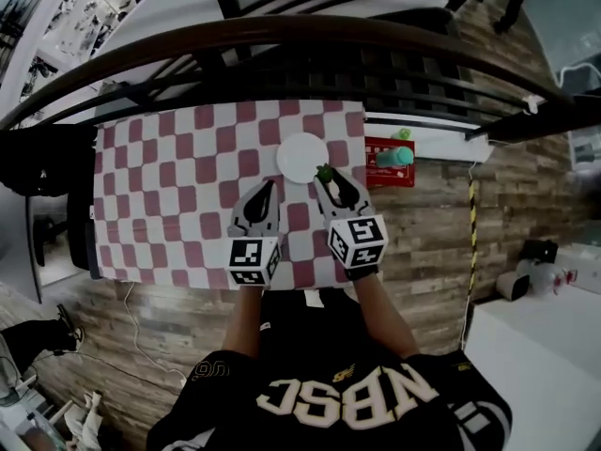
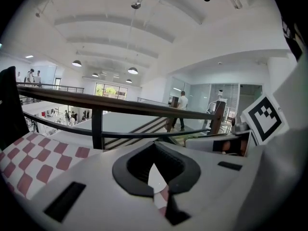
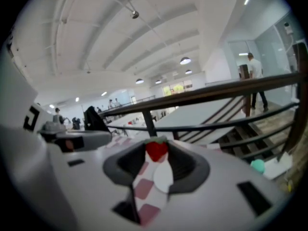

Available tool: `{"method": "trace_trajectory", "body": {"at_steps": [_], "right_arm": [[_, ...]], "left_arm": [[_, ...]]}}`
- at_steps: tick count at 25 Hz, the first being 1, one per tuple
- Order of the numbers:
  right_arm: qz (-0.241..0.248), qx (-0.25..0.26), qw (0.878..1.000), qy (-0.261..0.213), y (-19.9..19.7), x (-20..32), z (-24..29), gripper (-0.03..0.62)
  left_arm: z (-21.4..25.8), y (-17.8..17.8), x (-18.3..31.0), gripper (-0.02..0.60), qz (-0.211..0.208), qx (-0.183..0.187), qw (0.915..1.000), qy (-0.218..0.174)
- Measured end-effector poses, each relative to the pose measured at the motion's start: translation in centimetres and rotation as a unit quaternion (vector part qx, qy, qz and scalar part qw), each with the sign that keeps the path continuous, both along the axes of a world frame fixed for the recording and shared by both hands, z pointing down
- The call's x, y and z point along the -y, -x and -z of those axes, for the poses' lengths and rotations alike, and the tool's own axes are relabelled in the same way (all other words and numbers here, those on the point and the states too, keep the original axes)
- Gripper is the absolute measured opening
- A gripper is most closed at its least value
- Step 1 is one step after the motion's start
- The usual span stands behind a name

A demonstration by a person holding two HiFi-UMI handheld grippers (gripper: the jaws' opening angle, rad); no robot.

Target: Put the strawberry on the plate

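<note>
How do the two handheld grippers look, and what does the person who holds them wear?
The left gripper and the right gripper look alike: a pale grey body with black jaws that taper to a point. Behind each sits a white cube with black square markers, the left cube and the right cube. No cables show. The person wears a black top with large pale letters; no sleeves cover the forearms.

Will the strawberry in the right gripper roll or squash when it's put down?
Probably light: the strawberry sits pinched at the right gripper's tips alone. Its rounded body may roll on the flat plate. Softness can't be judged here.
</note>
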State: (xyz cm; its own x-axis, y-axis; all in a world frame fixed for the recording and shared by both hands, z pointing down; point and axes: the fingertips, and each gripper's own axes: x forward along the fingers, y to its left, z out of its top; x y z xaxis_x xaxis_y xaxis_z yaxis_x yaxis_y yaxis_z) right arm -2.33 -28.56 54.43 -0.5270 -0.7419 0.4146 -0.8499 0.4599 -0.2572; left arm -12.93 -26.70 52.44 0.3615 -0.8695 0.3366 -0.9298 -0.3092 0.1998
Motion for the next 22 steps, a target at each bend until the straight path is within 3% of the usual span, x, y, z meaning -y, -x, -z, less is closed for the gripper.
{"method": "trace_trajectory", "body": {"at_steps": [10,15,22], "right_arm": [[0.039,-0.065,0.995,0.062,1.6,2.6,-9.7,0.15],[0.086,-0.135,0.984,0.074,3.1,3.8,-13.7,0.15],[0.106,-0.195,0.97,0.095,4.5,5.4,-18.8,0.15]], "left_arm": [[-7.9,0.1,3.7,0.009,-0.037,0.019,0.9973,0.061],[-10.5,0.0,5.2,0.009,-0.059,0.027,0.9956,0.068],[-13.6,0.4,6.4,0.009,-0.055,0.015,0.9944,0.089]]}}
